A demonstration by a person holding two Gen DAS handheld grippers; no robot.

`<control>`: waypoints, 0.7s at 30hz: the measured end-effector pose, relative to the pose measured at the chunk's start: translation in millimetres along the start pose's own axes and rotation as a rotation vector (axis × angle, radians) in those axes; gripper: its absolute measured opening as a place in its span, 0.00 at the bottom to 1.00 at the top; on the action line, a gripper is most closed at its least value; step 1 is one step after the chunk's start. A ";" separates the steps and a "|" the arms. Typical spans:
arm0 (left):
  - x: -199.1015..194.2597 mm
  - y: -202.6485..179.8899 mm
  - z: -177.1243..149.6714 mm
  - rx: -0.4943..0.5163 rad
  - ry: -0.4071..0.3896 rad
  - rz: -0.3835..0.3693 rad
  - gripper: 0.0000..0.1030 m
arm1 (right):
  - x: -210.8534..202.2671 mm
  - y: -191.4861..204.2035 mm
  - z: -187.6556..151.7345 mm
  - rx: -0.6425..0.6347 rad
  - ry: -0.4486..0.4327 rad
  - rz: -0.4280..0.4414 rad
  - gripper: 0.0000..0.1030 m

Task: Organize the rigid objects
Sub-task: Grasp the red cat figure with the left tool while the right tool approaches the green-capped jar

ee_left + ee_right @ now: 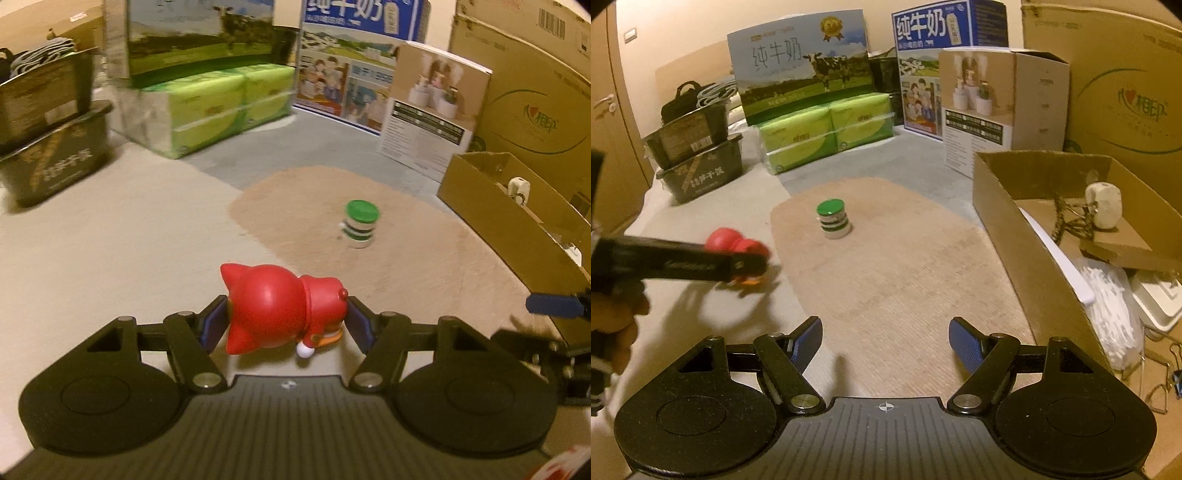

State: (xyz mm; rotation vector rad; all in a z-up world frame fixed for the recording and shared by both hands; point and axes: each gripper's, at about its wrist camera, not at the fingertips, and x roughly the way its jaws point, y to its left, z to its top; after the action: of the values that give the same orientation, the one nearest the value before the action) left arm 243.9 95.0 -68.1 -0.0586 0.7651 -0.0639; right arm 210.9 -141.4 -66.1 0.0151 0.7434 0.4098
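Red cat figurine (280, 310) lies on its side between the blue pads of the left tongs (286, 321), both pads pressed against it, so it is gripped and seems lifted off the pale surface; it sits on the near left of the green-capped jar (360, 223), off the tan mat (332, 192) that the jar stands on. The step in hand looks like carrying the figurine to storage. The open cardboard box (491, 206), on the far side of the jar from the figurine, seems the likely target, so the next move would call for swinging the left tongs across the mat, past the jar, then over the box wall before letting go.

The right tongs (884, 341) hang wide apart with nothing between them, aimed at the mat short of the jar.

The left wrist view alone shows the pads' contact on the figurine. The right wrist view alone shows the box's inside: a white roll (1102, 206), a white tray (1156, 299) and other clutter. It also shows a hand (617, 328) holding the left tool, whose arm partly hides the blurred figurine.
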 end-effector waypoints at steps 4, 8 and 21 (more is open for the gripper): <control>-9.0 12.8 0.5 -0.001 -0.015 0.013 0.62 | 7.9 8.9 9.8 -0.014 -0.009 0.007 0.73; -11.8 20.4 3.5 0.009 -0.033 0.023 0.62 | 18.1 15.7 21.9 -0.027 -0.028 0.015 0.73; 6.9 34.0 5.4 -0.016 -0.052 0.013 0.62 | 81.6 29.6 57.8 -0.093 -0.082 0.030 0.73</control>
State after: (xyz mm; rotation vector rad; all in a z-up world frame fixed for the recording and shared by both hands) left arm 253.9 128.6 -71.5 -0.0703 0.7137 -0.0436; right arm 292.4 -76.7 -72.1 -0.0440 0.6438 0.4697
